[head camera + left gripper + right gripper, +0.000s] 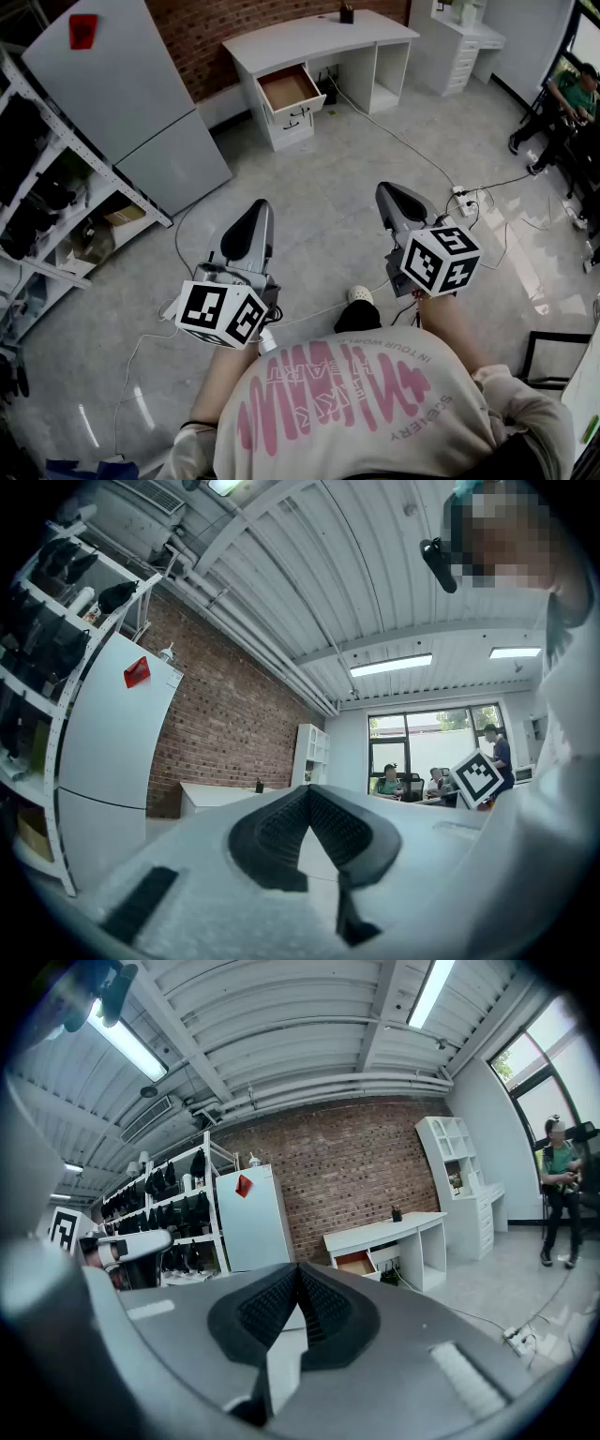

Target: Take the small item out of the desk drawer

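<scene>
The white desk stands far off against the brick wall, and its drawer is pulled open, showing a brown inside. No small item can be made out in it from here. My left gripper and right gripper are held side by side in front of the person's chest, both pointing toward the desk across the floor. The left gripper has its jaws meeting at the tip with nothing between them. The right gripper is likewise shut and empty, with the desk and open drawer beyond it.
A tall white cabinet with a red tag stands left of the desk, beside a shelf rack of dark items. Cables and a power strip lie on the floor. A person sits at far right. A black cup is on the desk.
</scene>
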Demonstrator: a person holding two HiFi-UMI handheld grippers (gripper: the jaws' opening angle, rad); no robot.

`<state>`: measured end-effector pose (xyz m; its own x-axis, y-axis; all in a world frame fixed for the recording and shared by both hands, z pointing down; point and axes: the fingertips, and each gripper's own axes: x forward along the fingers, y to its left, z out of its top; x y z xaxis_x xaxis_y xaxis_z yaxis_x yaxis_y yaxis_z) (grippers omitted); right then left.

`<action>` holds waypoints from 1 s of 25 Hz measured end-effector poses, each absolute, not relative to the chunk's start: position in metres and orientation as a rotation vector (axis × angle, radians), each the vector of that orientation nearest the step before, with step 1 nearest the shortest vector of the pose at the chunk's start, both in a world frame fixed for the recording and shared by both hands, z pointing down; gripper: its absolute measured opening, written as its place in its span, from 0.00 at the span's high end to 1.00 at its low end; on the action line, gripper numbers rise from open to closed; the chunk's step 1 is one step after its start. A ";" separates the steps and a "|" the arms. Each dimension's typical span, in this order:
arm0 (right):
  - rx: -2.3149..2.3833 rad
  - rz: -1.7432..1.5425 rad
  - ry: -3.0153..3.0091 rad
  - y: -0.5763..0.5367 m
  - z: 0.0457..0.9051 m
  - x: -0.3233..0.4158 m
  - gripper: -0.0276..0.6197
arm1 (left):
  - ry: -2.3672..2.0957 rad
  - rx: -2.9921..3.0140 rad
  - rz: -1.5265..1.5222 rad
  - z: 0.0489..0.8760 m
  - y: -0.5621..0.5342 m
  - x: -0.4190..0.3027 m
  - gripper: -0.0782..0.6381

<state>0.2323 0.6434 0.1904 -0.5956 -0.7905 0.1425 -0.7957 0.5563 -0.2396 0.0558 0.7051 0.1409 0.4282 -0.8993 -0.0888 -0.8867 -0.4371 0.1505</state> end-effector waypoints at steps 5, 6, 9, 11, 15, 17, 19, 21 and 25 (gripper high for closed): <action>1.393 0.436 -2.751 0.629 0.193 0.229 0.94 | -1.602 2.563 -0.266 0.145 0.690 0.052 0.88; 1.390 0.436 -2.749 0.625 0.193 0.230 0.94 | -1.602 2.558 -0.268 0.146 0.686 0.053 0.88; 1.384 0.436 -2.742 0.611 0.195 0.234 0.94 | -1.600 2.539 -0.270 0.149 0.673 0.056 0.88; 1.378 0.440 -2.738 0.601 0.197 0.237 0.94 | -1.604 2.522 -0.273 0.153 0.663 0.057 0.88; 1.370 0.462 -2.737 0.573 0.206 0.243 0.94 | -1.620 2.502 -0.263 0.162 0.639 0.061 0.88; 1.367 0.482 -2.746 0.554 0.208 0.243 0.94 | -1.626 2.493 -0.261 0.165 0.622 0.061 0.88; 1.352 0.497 -2.759 0.533 0.207 0.242 0.94 | -1.632 2.481 -0.266 0.166 0.602 0.060 0.88; 1.336 0.497 -2.777 0.510 0.204 0.243 0.94 | -1.636 2.476 -0.275 0.164 0.581 0.064 0.88; 1.302 0.484 -2.812 0.469 0.196 0.251 0.94 | -1.651 2.481 -0.300 0.160 0.541 0.079 0.88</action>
<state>0.2510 0.4685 0.1961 -0.6556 -0.7434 0.1325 -0.7449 0.6080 -0.2748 0.0790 0.5415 0.1597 0.3756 -0.9229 -0.0844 -0.8937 -0.3848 0.2307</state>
